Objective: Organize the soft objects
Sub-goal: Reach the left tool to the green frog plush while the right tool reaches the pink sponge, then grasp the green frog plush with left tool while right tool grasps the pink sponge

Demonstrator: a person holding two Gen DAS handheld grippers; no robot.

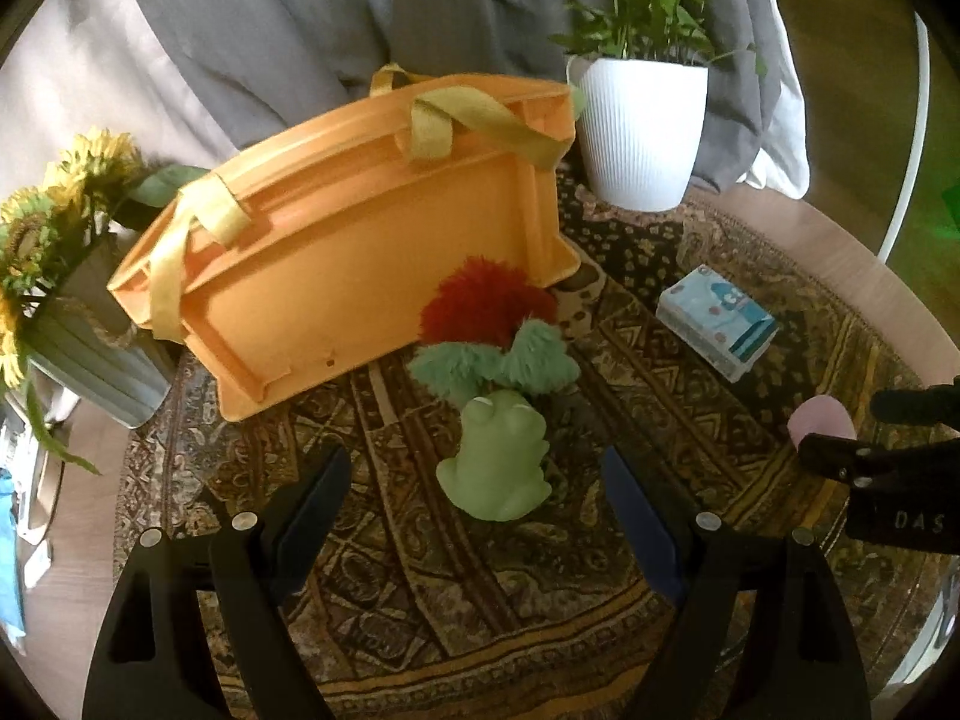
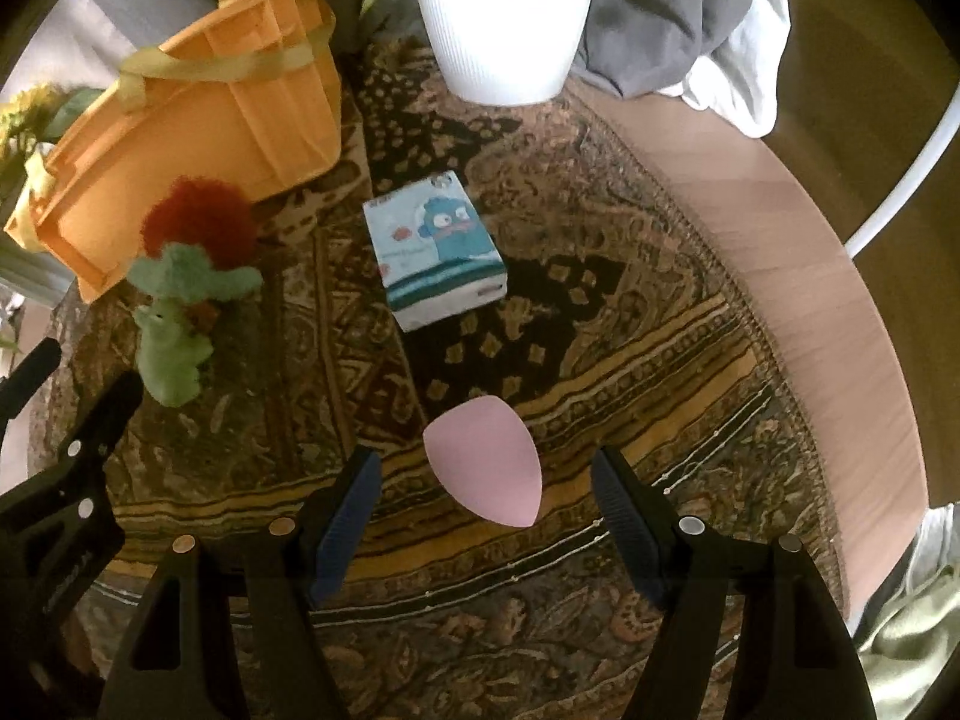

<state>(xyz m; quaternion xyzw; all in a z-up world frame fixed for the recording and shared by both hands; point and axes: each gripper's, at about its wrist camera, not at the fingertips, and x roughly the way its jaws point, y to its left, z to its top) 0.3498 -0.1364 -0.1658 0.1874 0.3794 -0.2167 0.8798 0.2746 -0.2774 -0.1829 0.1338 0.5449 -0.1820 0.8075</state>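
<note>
black tongs (image 1: 477,492), blue ribbed pads (image 2: 624,516), silver screws

The white pot (image 2: 503,18) is cut off by the top edge, its plant unseen.

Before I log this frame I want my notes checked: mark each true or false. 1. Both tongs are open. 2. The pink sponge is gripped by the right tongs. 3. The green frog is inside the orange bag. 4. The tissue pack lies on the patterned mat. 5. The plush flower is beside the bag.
1. True: left tongs and right tongs are both open.
2. False: the pink sponge lies loose between the jaws.
3. False: the green frog sits on the patterned mat, outside the orange bag.
4. True: tissue pack.
5. True: plush flower.
</note>
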